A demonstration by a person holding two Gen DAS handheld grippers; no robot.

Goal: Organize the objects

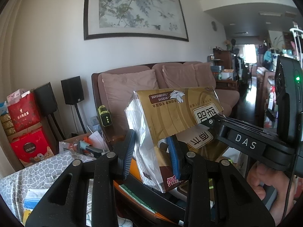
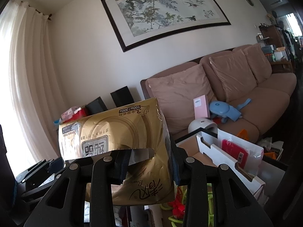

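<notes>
- Left wrist view: the left gripper (image 1: 151, 152), a black two-finger tool with ribbed blue pads, is clamped on one end of the gold plastic-wrapped soft tissue pack (image 1: 166, 117), which hangs in the air in front of the brown cushioned sofa (image 1: 132, 87).
- Same view: the right gripper (image 1: 215, 122), a black tool marked "DAS" with a hand (image 1: 265, 179) below it, reaches the pack's far end; its jaws look closed on the wrapper there.
- Risk: the film is glossy and crinkled and the contents yield, so the pack could slide out between the pads if either hand pulls away from the other.
- Below lie a grey pebble-patterned cloth (image 1: 49, 166) and loose clutter; a dropped pack would land among these.
- Right wrist view: the right gripper (image 2: 149, 162) grips the pack (image 2: 117, 147) at its torn dispensing slot, one pad against the end face, the other apparently inside the opening.
- Risk: the slot edge is jagged thin film; a tug there could rip it further or draw tissue out.
- To the right stands an open cardboard box with a white notched card insert (image 2: 223, 155), stiff and sharp-cornered; it could snag the wrapper if the pack is lowered there.
</notes>
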